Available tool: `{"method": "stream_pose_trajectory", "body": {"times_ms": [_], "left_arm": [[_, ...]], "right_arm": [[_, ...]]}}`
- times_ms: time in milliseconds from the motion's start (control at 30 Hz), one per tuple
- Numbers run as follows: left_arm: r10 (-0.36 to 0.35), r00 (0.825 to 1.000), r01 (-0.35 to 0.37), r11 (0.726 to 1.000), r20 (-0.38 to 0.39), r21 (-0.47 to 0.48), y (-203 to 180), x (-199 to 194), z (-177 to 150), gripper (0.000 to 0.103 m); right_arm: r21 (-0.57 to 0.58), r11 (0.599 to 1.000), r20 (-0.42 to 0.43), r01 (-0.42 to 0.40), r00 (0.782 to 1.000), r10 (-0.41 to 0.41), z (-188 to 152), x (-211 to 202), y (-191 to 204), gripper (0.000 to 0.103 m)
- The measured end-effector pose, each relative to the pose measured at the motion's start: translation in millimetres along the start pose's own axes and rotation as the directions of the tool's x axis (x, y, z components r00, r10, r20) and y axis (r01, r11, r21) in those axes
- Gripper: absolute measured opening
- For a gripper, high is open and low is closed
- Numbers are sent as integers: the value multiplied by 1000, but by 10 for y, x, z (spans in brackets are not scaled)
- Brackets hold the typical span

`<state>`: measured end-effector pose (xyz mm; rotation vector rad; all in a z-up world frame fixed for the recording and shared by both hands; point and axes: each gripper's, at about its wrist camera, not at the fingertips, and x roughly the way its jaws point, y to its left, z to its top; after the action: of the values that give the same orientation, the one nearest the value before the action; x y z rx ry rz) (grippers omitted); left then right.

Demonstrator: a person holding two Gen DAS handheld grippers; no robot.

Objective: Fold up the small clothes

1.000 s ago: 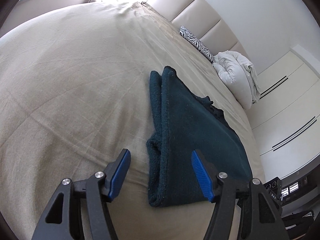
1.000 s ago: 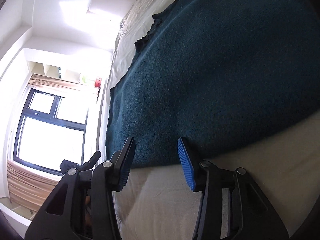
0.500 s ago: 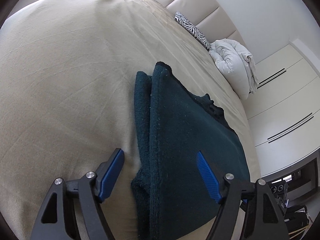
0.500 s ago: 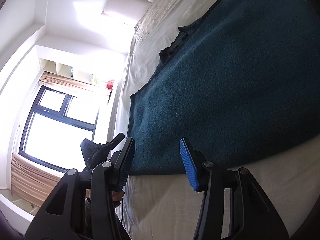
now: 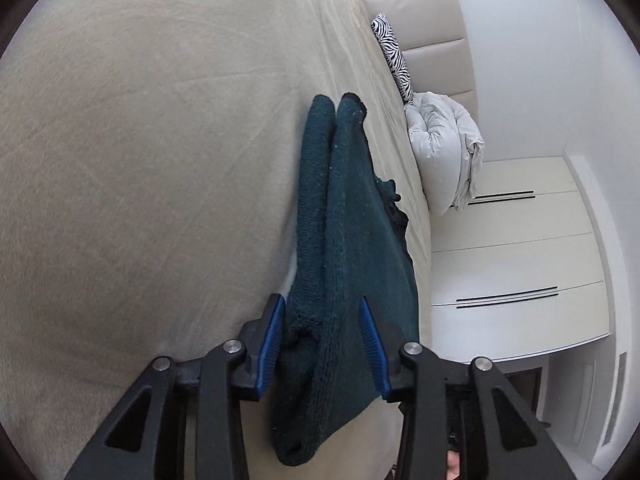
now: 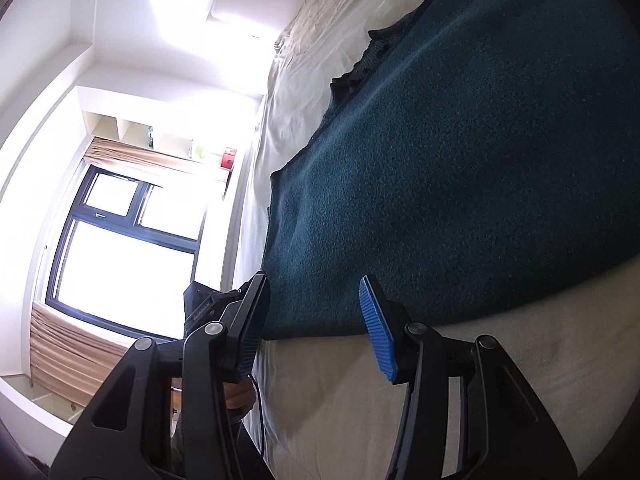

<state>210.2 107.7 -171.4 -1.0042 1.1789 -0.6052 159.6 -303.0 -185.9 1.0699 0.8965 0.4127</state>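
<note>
Two hand-held grippers are at the near edge of the dark teal knit garment (image 5: 352,240), and it lies folded on the beige bed (image 5: 152,152). Nearest us, the left hand-held gripper (image 5: 323,344) has the garment's thick folded edge right between its blue pads (image 5: 272,344), both pads against the knit, jaws narrowed onto the bundle; the fabric's corner droops below the fingers. The right hand-held gripper (image 6: 316,320) sits at the garment's (image 6: 460,168) flat hem, jaws parted wide, one blue pad (image 6: 378,330) lying on the hem, the other finger off the garment's corner. Nothing is pinched there. The bed sheet (image 6: 380,400) shows bare just on the near side of that hem.

Moving out along the garment, two rolled layers run side by side away from the left gripper, and a darker ruffled trim (image 6: 360,68) peeks out at the garment's far side. Beyond the garment, a crumpled white duvet (image 5: 444,152) rests at the bed's edge, then a zebra-print cushion (image 5: 394,60) against the padded headboard (image 5: 420,36). Past the duvet stand white cabinets (image 5: 512,264). Far off behind the right gripper, a bright window (image 6: 120,248).
</note>
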Motion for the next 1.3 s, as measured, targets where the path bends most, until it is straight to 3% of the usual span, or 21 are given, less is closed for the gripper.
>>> {"method": "stream_pose_trajectory", "body": {"times_ms": [167,233,367,533,633,767,833,1000,1100,1233,1267,1300], "left_arm": [[-41,999,41,999,6,-17,39,-25,5,38],[-45,999,46,999,14,-24,63,-34,-13,27],[-80,996,81,996,28,-33,79,-69,-12,25],[-146,983,153,987,112,-53,123,-217,0,18],[-127,984,133,990,127,-41,129,-244,-3,16],[-83,988,86,996,131,-16,101,-274,-25,18],[-48,990,52,998,130,-21,100,-286,-24,31],[-11,992,10,1000,129,9,14,-338,25,50],[17,997,-19,999,75,29,-50,-193,68,60],[26,999,-26,999,21,20,-109,2,109,56],[30,1000,-30,999,-2,23,-121,56,108,53],[45,999,-44,999,-21,26,-120,106,91,41]], "right_arm": [[-6,1000,-18,3,1000,-3,-15,61,63,46],[-13,1000,-27,4,1000,-5,-14,105,93,46],[-47,999,-58,15,998,-18,32,269,233,46],[-92,996,-88,18,996,-26,81,470,449,46],[-105,994,-103,18,994,-29,72,557,510,46],[-112,993,-120,35,992,-49,36,623,512,46],[-111,993,-121,35,991,-49,25,622,500,46],[-97,994,-125,44,991,-56,0,628,449,46],[-92,995,-129,39,990,-50,-12,647,429,46],[-75,997,-132,19,991,-29,-21,674,422,46],[-73,997,-133,11,991,-21,-24,678,426,46],[-72,997,-135,5,991,-15,-28,683,437,46]]}}
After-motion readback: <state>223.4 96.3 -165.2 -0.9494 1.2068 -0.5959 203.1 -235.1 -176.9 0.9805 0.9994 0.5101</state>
